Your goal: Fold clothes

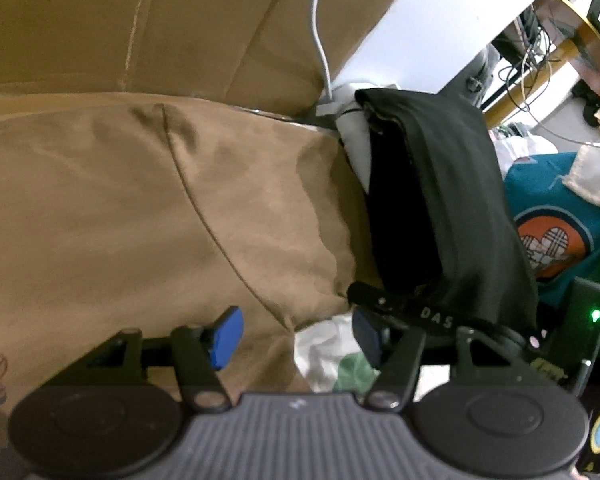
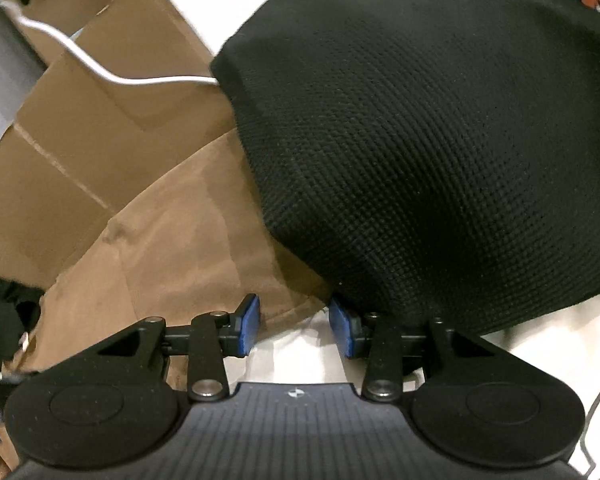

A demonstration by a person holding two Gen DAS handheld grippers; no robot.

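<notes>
Blue pads of the left gripper are standing partly open over the tan garment, gripping nothing. Likewise the right gripper, beside the black garment. Grasping seems underway; next, each needs to pinch an edge.

the tan garment is lying spread out and mostly flat, a curved seam running across it, its lower edge rumpling up over some white fabric. a black garment with a waffle-like knit is sitting folded in a thick bundle, overlapping the tan one's edge. a teal piece with an orange round print is lying just beside the black bundle.
</notes>
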